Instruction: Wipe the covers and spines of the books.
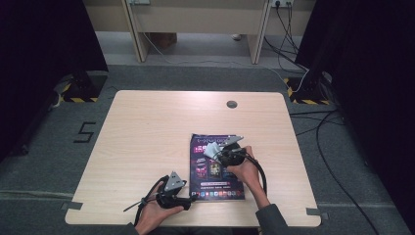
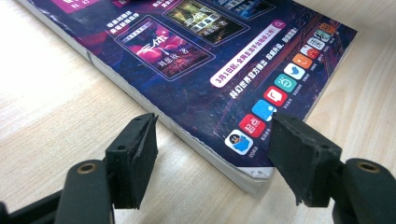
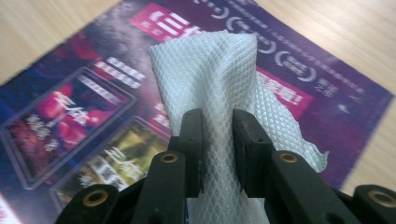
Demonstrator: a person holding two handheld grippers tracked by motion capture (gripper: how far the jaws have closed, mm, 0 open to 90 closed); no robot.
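**Magazine on the table, cloth pinched above it**

Magazine [image 1: 215, 169] lies flat on the wooden table [image 1: 147, 132], near the person's edge and right of centre, its dark purple cover facing up. Its near left corner sits just ahead of the left gripper [image 2: 212, 154], whose jaws stand wide apart on either side of that corner (not touching it, as far as the left gripper view shows). Over the cover's far half, the right gripper [image 3: 217, 149] is clamped tight on a white, diamond-textured cloth [image 3: 219, 79], which rises between its jaws and hangs above the printed page.
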